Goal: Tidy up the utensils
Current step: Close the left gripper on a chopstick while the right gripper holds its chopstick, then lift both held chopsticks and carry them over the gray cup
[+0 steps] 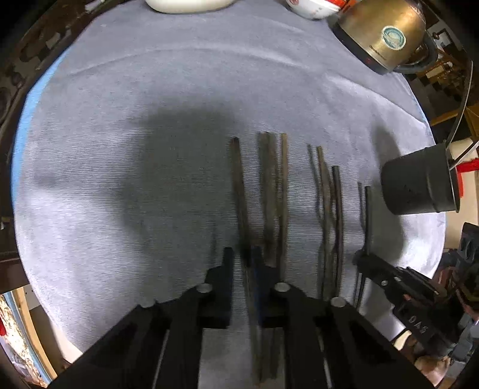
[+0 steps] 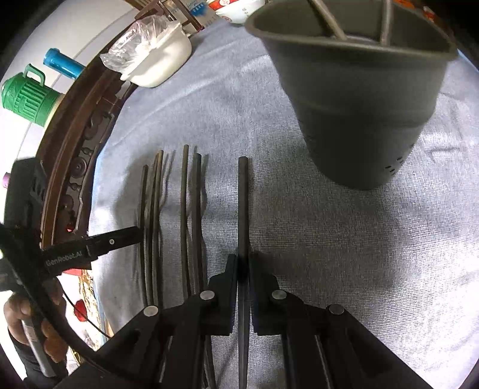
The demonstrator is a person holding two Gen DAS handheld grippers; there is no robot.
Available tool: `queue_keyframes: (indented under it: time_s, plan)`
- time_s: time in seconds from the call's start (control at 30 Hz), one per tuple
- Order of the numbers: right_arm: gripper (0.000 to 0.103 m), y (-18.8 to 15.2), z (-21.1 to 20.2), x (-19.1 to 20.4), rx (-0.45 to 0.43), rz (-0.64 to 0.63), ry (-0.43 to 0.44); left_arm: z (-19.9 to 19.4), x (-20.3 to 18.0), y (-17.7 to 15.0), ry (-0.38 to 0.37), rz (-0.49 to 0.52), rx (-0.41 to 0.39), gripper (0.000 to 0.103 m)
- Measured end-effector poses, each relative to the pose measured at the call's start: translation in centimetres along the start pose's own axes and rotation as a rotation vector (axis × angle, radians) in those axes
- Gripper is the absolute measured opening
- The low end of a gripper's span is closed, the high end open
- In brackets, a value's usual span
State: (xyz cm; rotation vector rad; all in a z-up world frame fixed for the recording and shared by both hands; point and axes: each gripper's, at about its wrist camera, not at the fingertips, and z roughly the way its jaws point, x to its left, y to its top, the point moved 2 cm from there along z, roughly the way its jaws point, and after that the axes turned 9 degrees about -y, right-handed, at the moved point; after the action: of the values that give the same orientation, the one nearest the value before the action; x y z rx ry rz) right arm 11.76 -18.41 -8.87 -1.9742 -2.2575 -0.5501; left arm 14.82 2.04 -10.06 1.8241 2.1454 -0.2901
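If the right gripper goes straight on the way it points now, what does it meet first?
Probably the grey cloth: the right gripper, shut on one chopstick, points steeply down. The dark holder stands further ahead, to the right.

Your chopsticks (image 1: 277,197) lie side by side on the cloth (image 1: 149,119) over the counter. To their right stands the utensil holder (image 2: 359,98). Beyond them, at the far edge, sit the kettle (image 1: 383,33) and a bowl (image 1: 311,9).
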Motion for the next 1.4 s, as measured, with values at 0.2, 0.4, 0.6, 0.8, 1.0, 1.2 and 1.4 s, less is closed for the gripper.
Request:
queue_keyframes:
  time_s: [0.2, 0.4, 0.6, 0.8, 1.0, 1.2, 1.4]
  plan:
    - [0.008, 0.9, 0.3, 1.8, 0.054, -0.088, -0.091, 1.5, -0.3, 0.9, -0.042, 0.010, 0.079, 0.006]
    - [0.008, 1.2, 0.8, 3.6, 0.126, -0.191, -0.188, 1.8, -0.3, 0.5, 0.035, 0.143, 0.164, 0.006]
    - [0.012, 2.7, 1.6, 4.3, 0.214, -0.189, -0.228, 3.0, 0.0, 1.8, 0.050, 0.155, 0.258, 0.006]
    - [0.009, 4.0, 2.3, 5.0, 0.247, -0.244, -0.285, 3.4, 0.0, 3.0, 0.027, 0.179, 0.254, 0.006]
    - [0.007, 2.1, 0.4, 4.0, 0.159, -0.170, -0.205, -1.5, 3.6, 2.2, -0.068, 0.114, 0.117, 0.006]
    - [0.007, 1.3, -6.0, 3.8, -0.101, -0.108, -0.133, -8.7, 4.9, 2.3, -0.104, 0.083, -0.249, 0.006]
    - [0.007, -0.5, -11.8, 2.9, -0.409, -0.016, -0.150, -12.8, 3.7, 0.6, -0.092, 0.109, -0.613, 0.006]
